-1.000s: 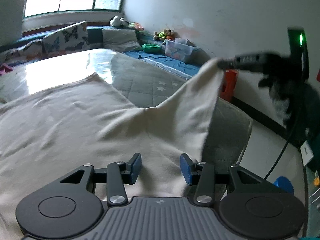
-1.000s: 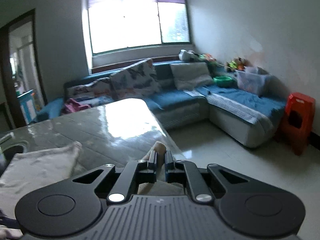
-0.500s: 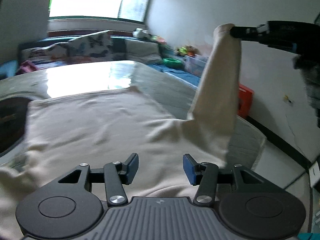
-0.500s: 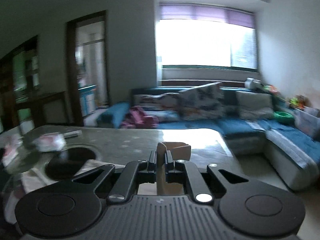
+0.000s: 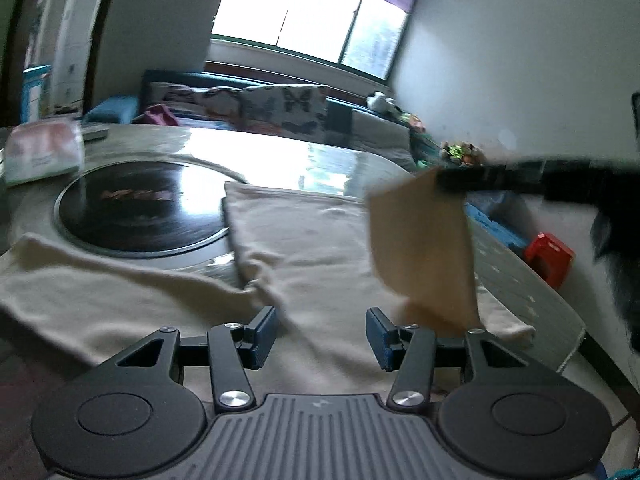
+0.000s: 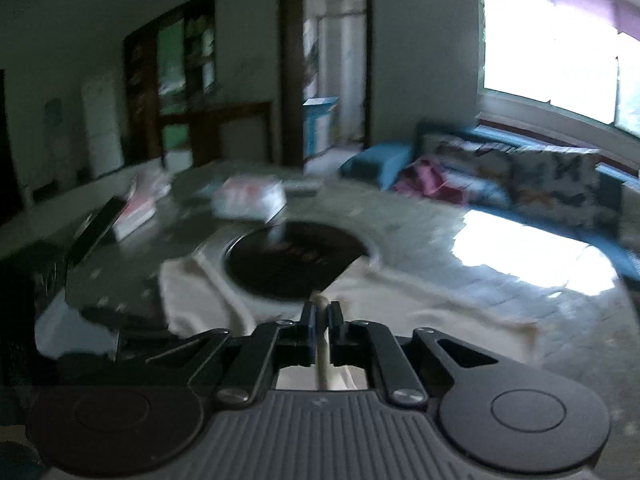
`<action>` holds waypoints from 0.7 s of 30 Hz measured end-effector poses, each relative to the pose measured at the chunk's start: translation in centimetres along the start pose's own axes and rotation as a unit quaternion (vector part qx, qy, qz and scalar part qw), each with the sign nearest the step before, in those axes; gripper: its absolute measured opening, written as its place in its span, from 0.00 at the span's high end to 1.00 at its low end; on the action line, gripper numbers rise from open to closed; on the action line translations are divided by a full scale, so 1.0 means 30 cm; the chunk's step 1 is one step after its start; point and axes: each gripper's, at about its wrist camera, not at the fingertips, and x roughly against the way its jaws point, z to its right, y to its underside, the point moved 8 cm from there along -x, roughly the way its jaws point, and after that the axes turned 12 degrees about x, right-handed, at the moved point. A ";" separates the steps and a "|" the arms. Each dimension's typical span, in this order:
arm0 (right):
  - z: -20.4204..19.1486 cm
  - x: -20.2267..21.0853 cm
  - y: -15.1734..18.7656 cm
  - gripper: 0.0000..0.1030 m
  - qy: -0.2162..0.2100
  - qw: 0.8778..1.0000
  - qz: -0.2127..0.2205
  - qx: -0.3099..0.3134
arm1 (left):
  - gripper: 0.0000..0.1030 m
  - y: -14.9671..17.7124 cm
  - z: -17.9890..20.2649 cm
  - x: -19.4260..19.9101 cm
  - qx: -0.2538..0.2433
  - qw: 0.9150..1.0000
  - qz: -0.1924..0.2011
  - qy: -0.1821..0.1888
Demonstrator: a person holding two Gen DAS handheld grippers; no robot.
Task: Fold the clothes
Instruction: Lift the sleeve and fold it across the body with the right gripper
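A home living room, plainly: a blue corner sofa (image 5: pixel 256 104) with butterfly-print cushions (image 5: pixel 292 106) runs under a wide window (image 5: pixel 312 20), and a round dining table (image 6: pixel 440 248) with a dark inset turntable (image 5: pixel 140 208) sits before it.

1. Ahead of our left gripper we see a bright window (image 5: pixel 320 24) set in a white wall (image 5: pixel 500 80).
2. Beneath it runs a blue sofa (image 5: pixel 360 124) with butterfly cushions (image 5: pixel 288 106).
3. To the right, low down, stands a red stool (image 5: pixel 550 254).
4. Ahead of our right gripper we see a dark doorway (image 6: pixel 328 68) and a white fridge (image 6: pixel 102 124).
5. Daylight glares on the grey surface (image 6: pixel 532 256).
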 end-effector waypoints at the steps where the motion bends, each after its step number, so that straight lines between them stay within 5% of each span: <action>1: -0.027 -0.028 0.014 0.96 -0.012 1.000 -0.011 0.005 | 0.49 0.000 -0.011 0.005 0.005 1.000 0.002 -0.004; 8: -0.116 -0.043 0.068 0.92 -0.063 0.997 -0.046 0.027 | 0.49 0.001 -0.049 0.041 0.016 1.000 0.008 -0.008; 14: -0.035 0.047 0.136 0.81 -0.032 0.997 -0.064 0.017 | 0.49 0.022 -0.008 0.021 0.007 1.000 -0.001 0.011; 21: 0.119 0.147 0.350 0.73 0.061 0.990 -0.128 0.002 | 0.53 0.062 0.037 -0.003 -0.013 1.000 -0.024 0.011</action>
